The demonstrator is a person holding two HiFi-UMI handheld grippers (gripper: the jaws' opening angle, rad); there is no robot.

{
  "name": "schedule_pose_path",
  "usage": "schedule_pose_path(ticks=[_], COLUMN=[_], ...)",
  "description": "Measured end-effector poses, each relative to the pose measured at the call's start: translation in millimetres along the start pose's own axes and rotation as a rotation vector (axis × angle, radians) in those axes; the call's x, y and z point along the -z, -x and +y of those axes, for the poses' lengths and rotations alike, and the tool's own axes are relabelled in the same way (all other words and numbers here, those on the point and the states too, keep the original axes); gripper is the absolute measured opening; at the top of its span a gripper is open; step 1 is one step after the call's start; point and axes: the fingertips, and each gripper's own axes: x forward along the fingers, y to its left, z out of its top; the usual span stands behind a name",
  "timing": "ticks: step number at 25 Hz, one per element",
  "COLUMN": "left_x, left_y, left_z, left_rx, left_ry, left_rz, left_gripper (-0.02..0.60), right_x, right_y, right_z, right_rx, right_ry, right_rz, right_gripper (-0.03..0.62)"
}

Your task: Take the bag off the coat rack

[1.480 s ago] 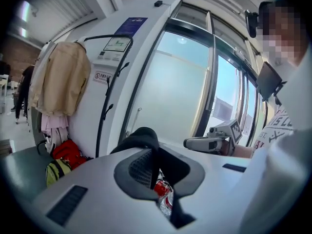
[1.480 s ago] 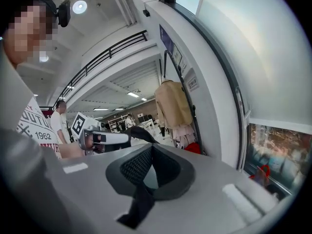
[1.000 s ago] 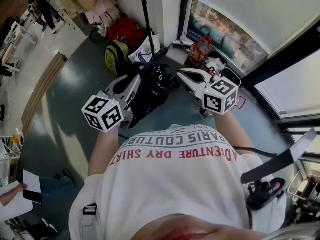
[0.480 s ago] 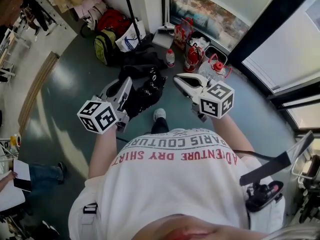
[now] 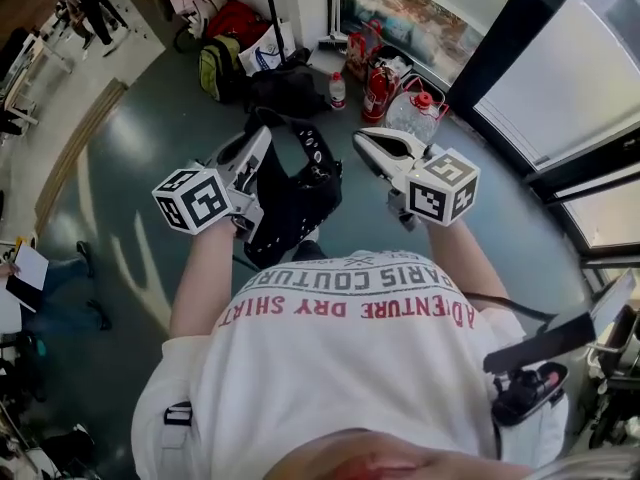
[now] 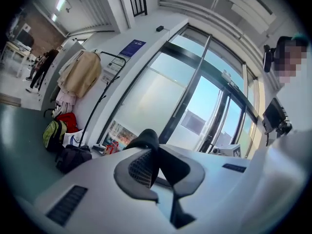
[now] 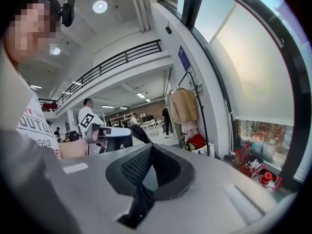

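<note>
The black bag (image 5: 295,198) hangs free in front of the person, off the coat rack. My left gripper (image 5: 262,140) is shut on its black strap (image 6: 146,138), which sticks up between the pads in the left gripper view. To its right my right gripper (image 5: 362,140) is held level, shut and empty; its pads (image 7: 139,165) meet with nothing between them. The black coat rack (image 5: 271,8) stands by the wall ahead, with a beige coat (image 6: 80,72) hanging on it. From the right gripper view I also see the rack (image 7: 197,94) and the coat (image 7: 184,105).
At the foot of the rack lie a red bag (image 5: 235,23), a green backpack (image 5: 212,66), a white bag (image 5: 262,56) and a black bag (image 5: 285,88). Red fire extinguishers (image 5: 378,90) and a water jug (image 5: 415,116) stand by the glass wall. People stand at the far left.
The bag has come up and in, closer to the person, still hanging from the left gripper. Both grippers sit slightly higher in the view; their jaws have not changed.
</note>
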Motion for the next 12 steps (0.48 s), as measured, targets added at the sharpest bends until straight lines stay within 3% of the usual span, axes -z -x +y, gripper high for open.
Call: schedule_pose_path(ticks=[5, 12], left_x=[11, 43], left_y=[30, 75], left_z=[-55, -77], left_rx=[0.032, 0.045], left_ry=[-0.072, -0.108], left_rz=[0.019, 0.053], left_gripper=[0.014, 0.014], right_x=[9, 26], right_y=[28, 34], right_z=[33, 77], right_rx=[-0.011, -0.028], right_ry=[-0.004, 0.018], right_rz=[0.01, 0.01], right_gripper=[0.002, 0.002])
